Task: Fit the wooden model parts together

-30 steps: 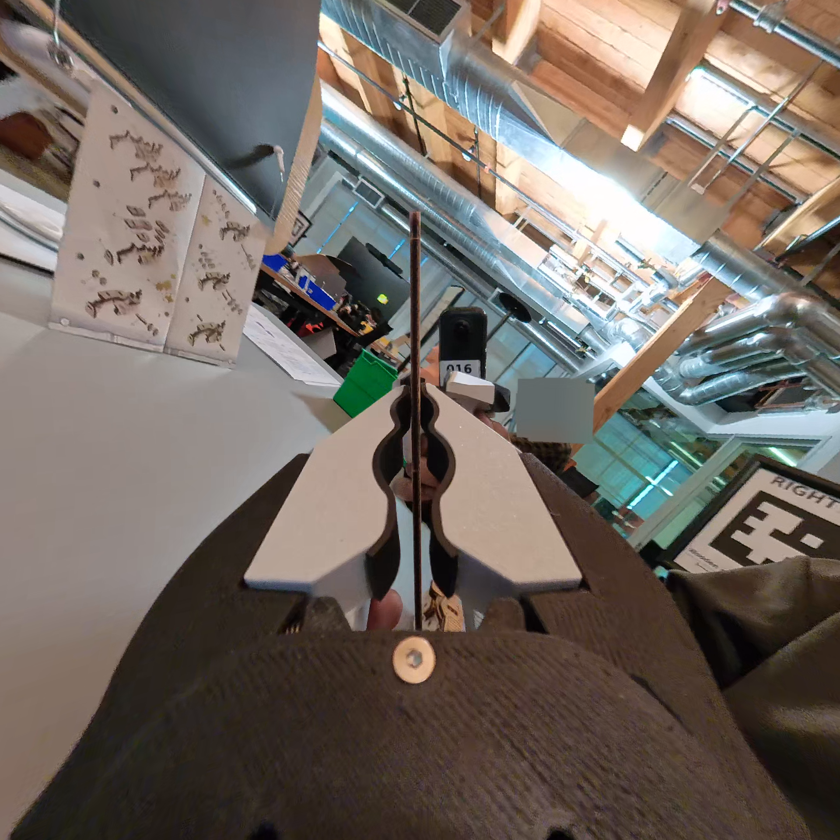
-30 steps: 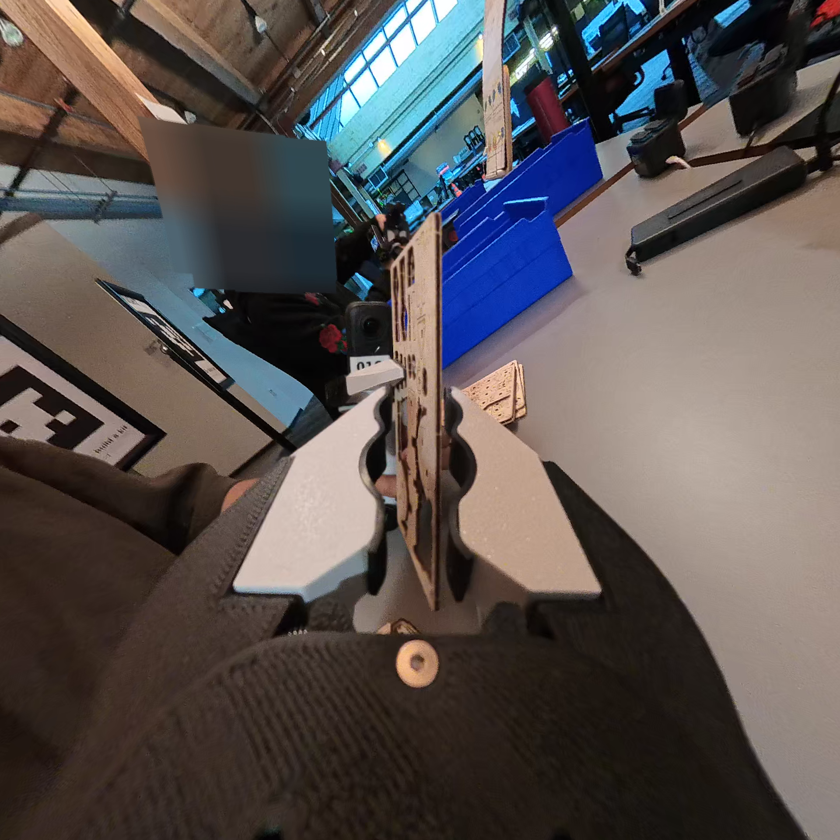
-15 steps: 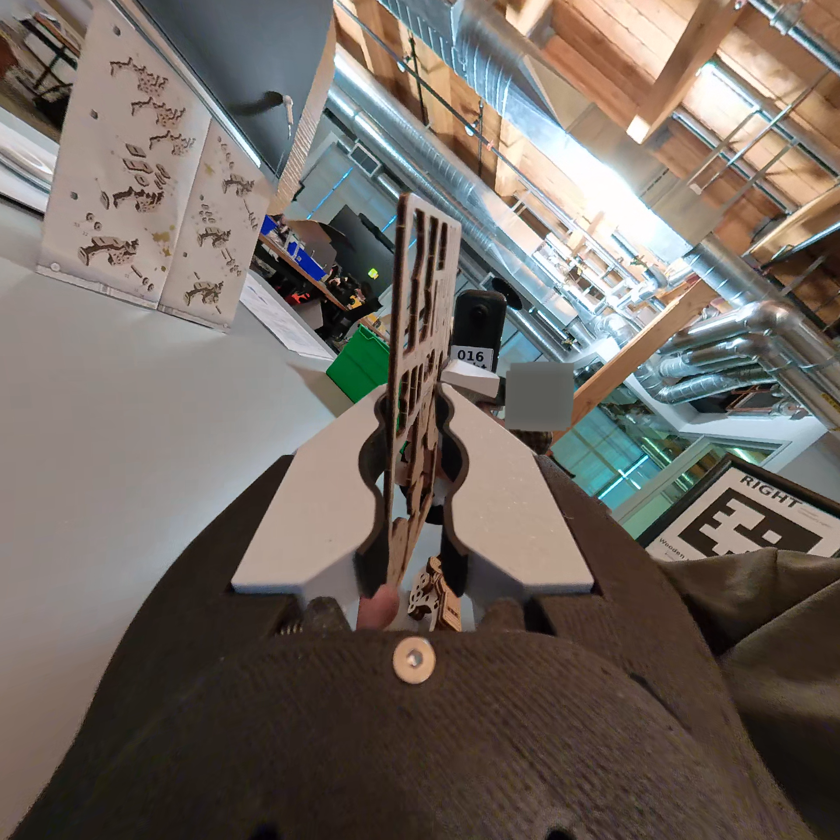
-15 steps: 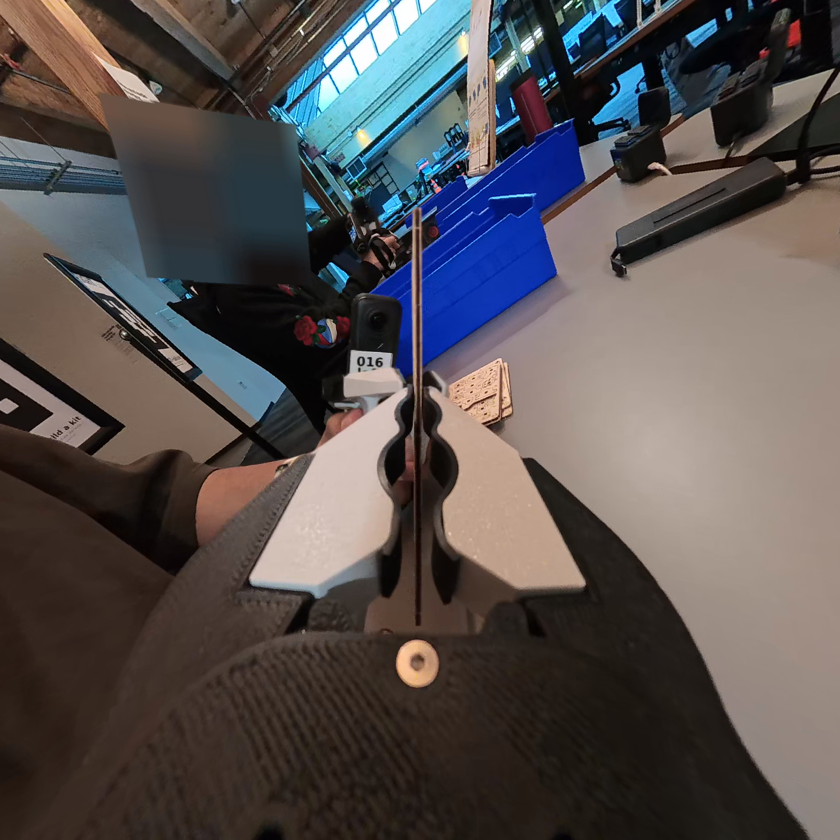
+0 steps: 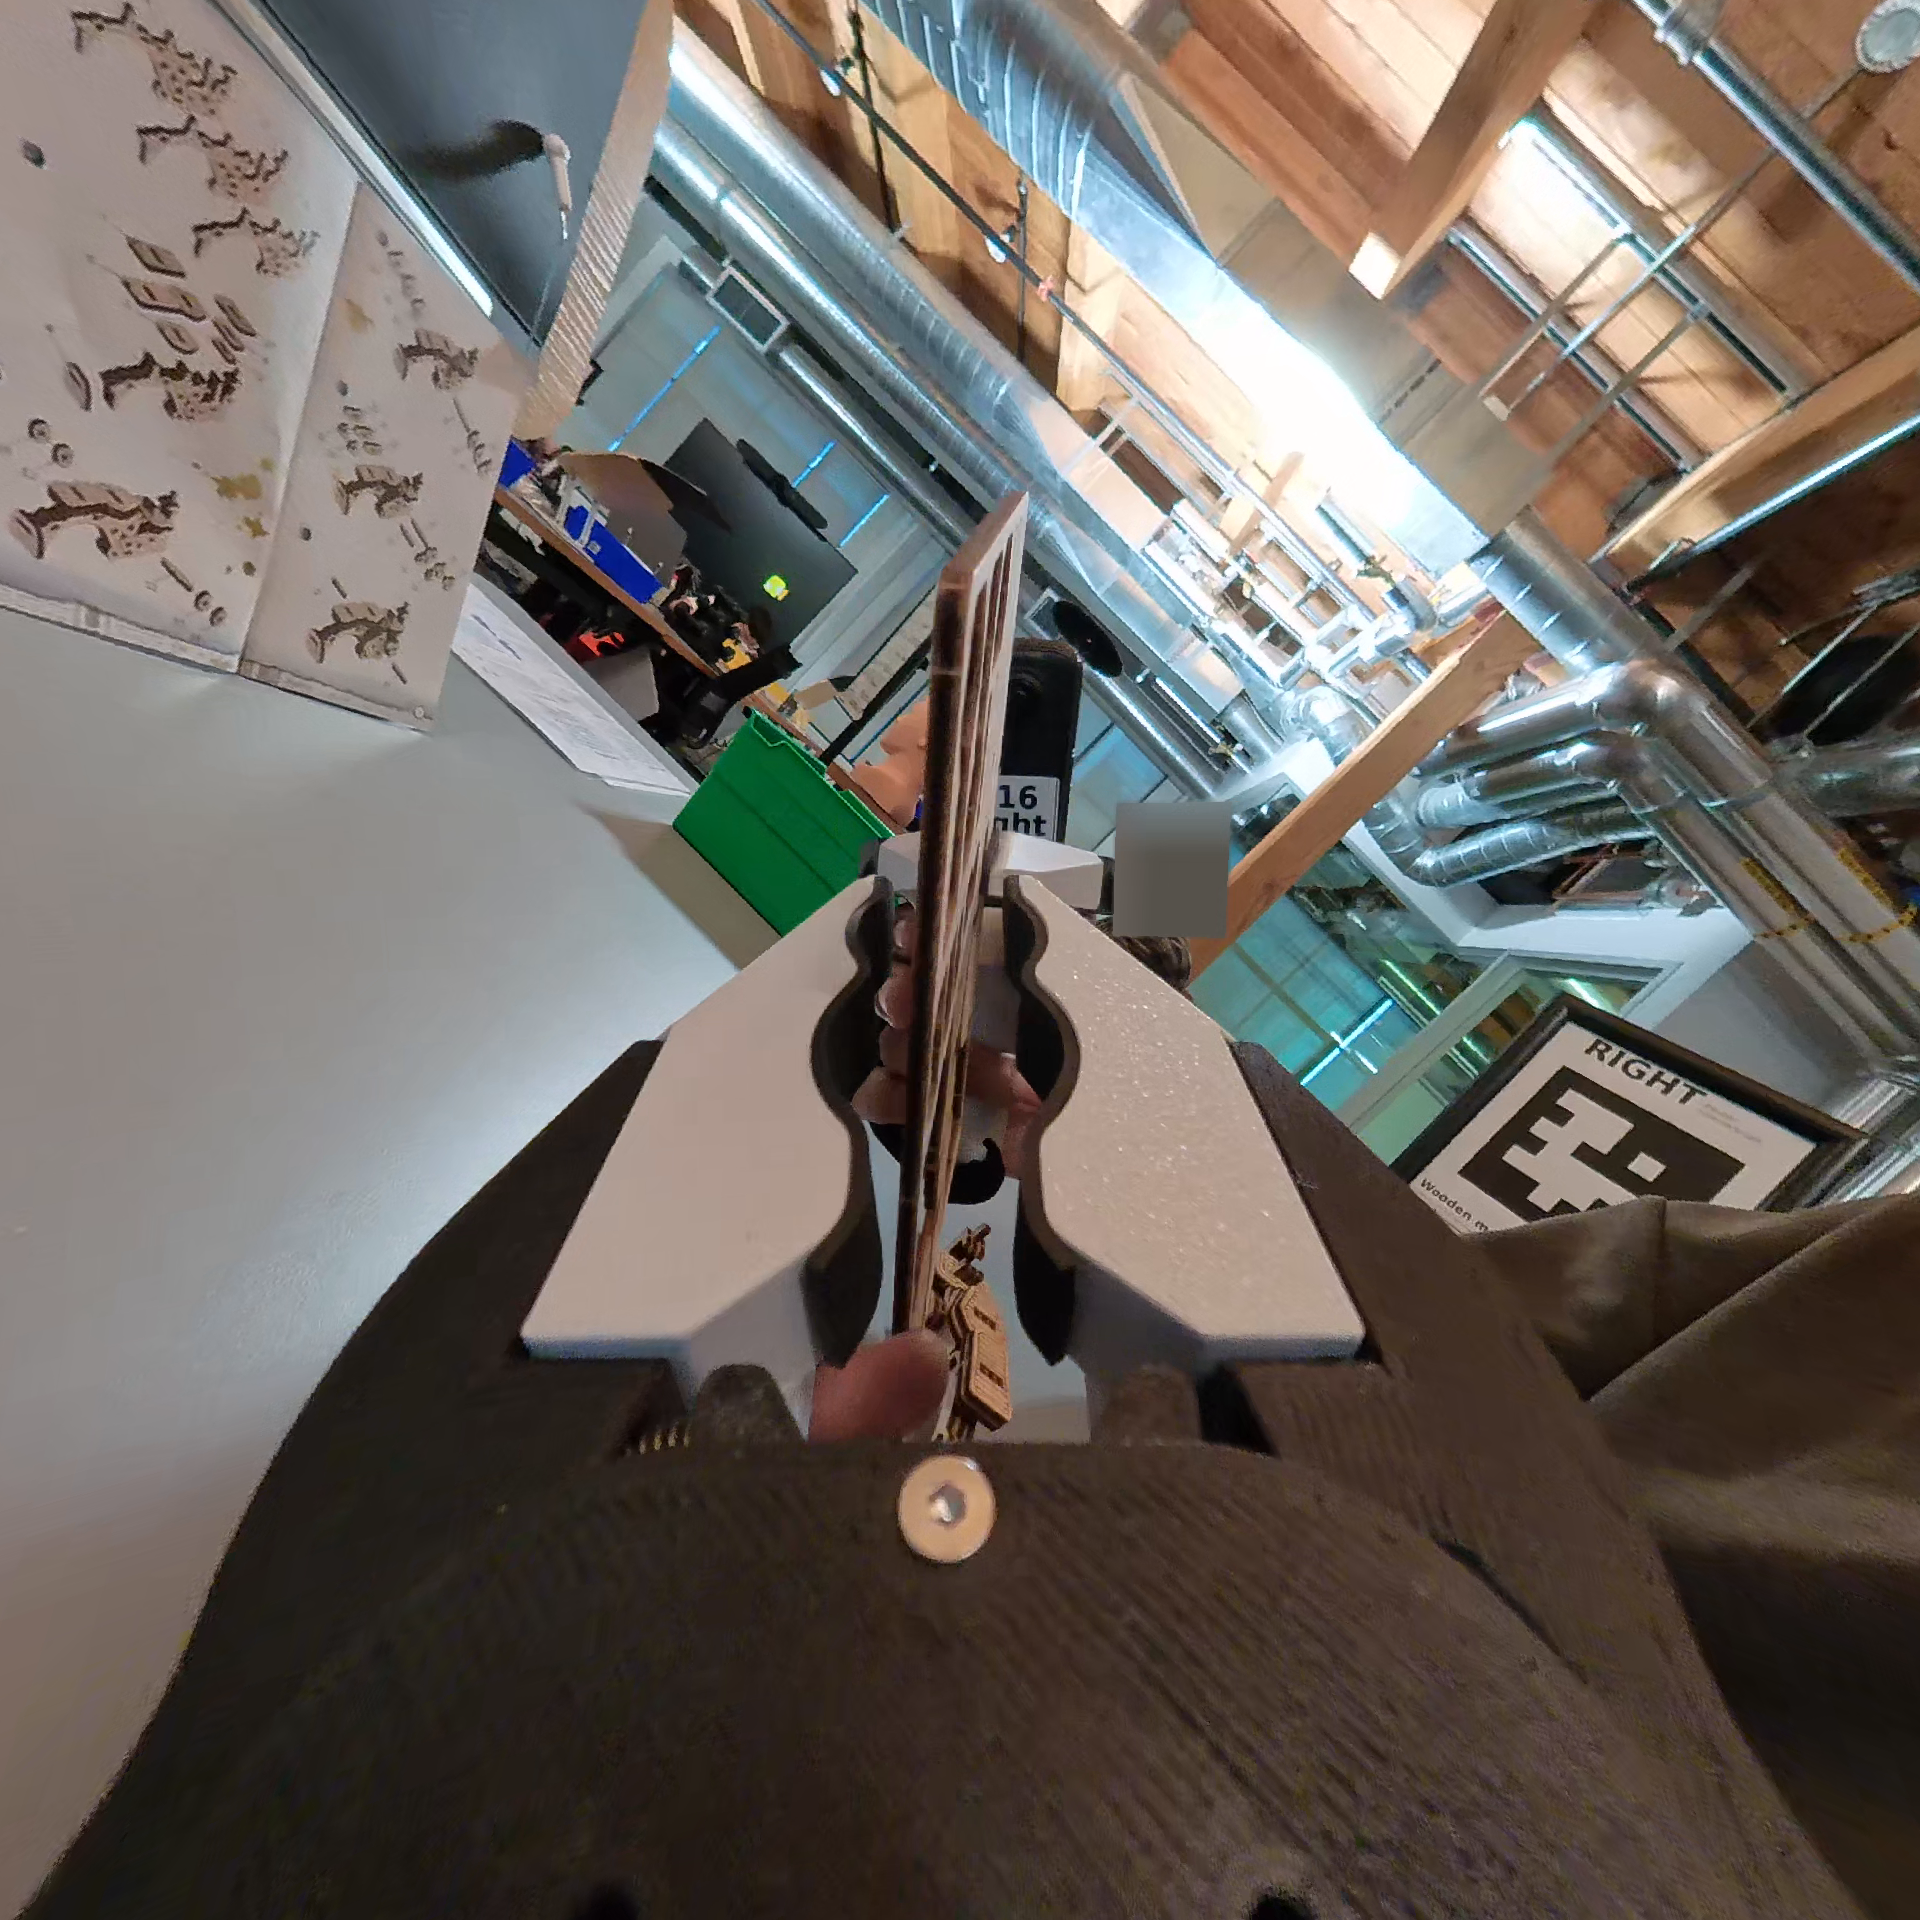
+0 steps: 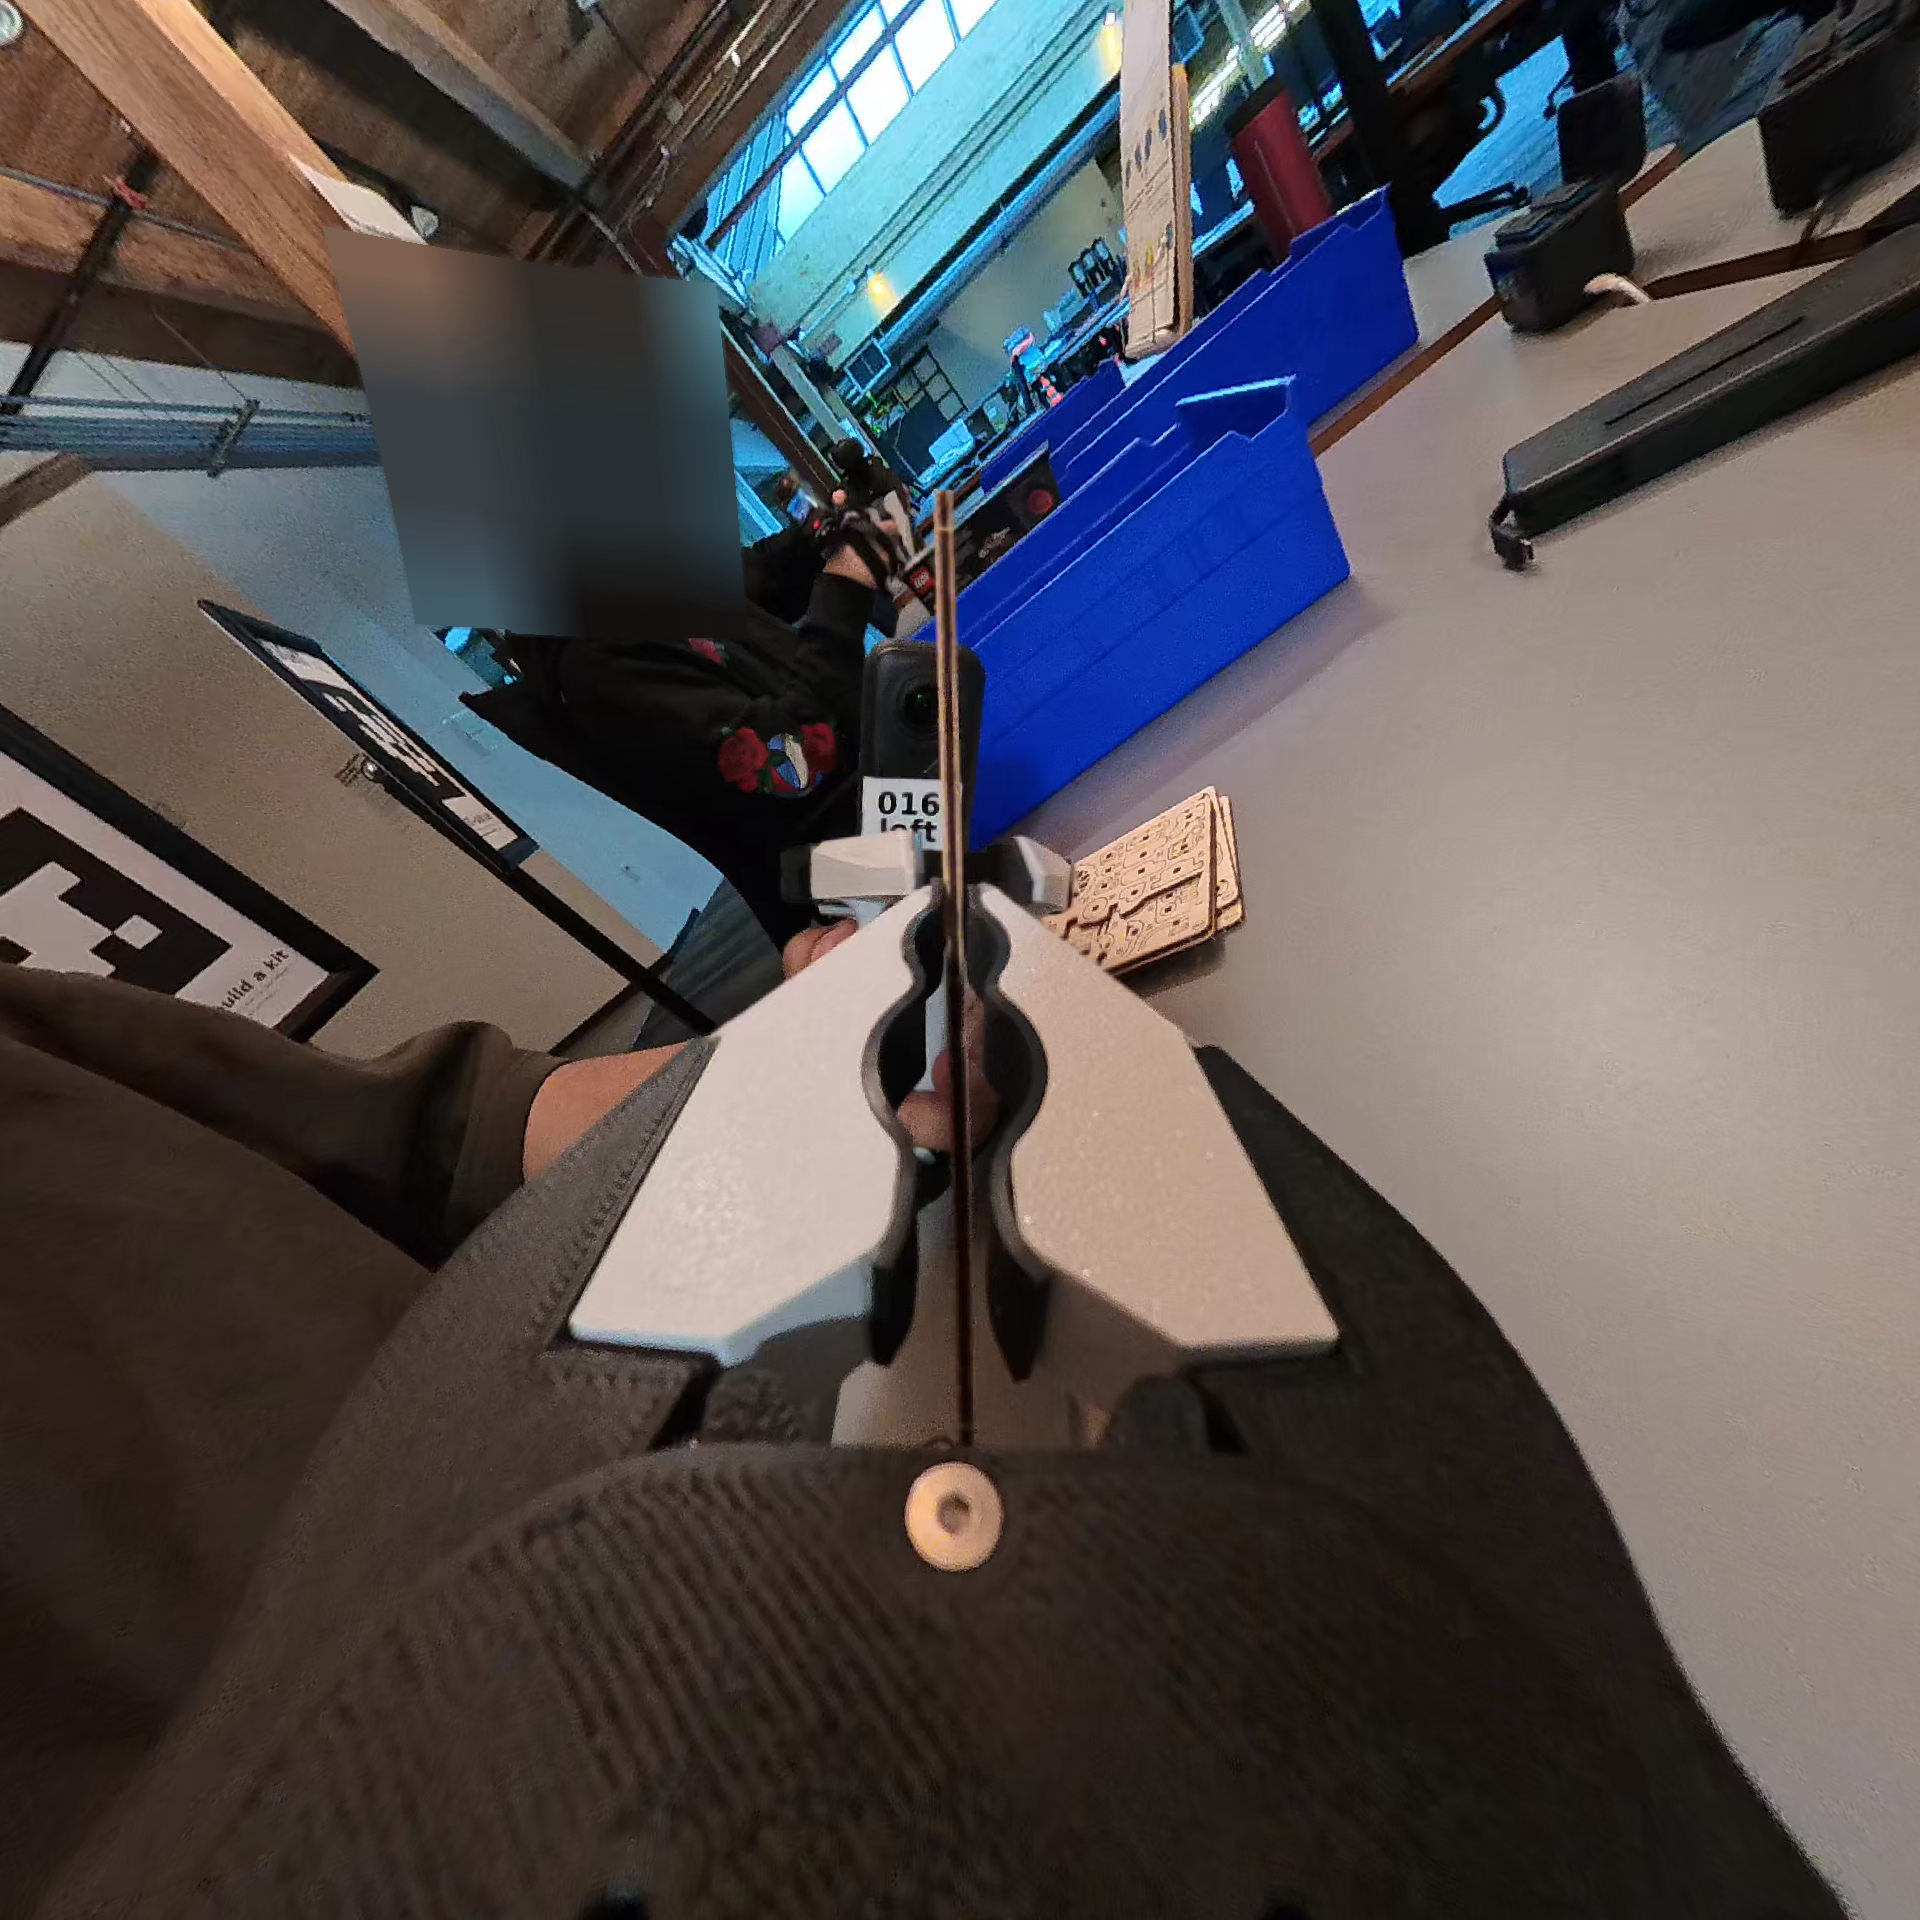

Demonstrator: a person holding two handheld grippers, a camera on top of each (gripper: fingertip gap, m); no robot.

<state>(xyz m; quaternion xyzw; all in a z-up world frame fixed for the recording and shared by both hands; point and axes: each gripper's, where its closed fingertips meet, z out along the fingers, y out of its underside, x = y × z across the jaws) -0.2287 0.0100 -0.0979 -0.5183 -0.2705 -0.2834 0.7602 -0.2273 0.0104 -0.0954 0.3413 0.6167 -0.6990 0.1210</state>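
A thin laser-cut wooden sheet (image 5: 961, 831) stands on edge between both grippers, which face each other. My right gripper (image 6: 958, 899) is shut on the sheet (image 6: 945, 675), which shows edge-on as a dark line. My left gripper (image 5: 945, 894) is open around the same sheet, which sits tilted between the jaws with gaps on both sides. A small wooden model piece (image 5: 971, 1340) shows low between the left fingers, beside a person's fingertip (image 5: 878, 1392). Each gripper's camera head shows behind the sheet in the other's view.
A stack of wooden part sheets (image 6: 1153, 883) lies on the grey table (image 6: 1558, 935). Blue bins (image 6: 1143, 623) and a flat black device (image 6: 1714, 395) stand farther back. Instruction sheets (image 5: 208, 364) stand upright at the left, with a green bin (image 5: 779, 821) beyond. Left and right tips are no more than a few centimetres apart.
A second ago my left gripper was shut on the sheet and my right was open around it. Now the right is shut on it and the left has opened; the sheet has tilted.
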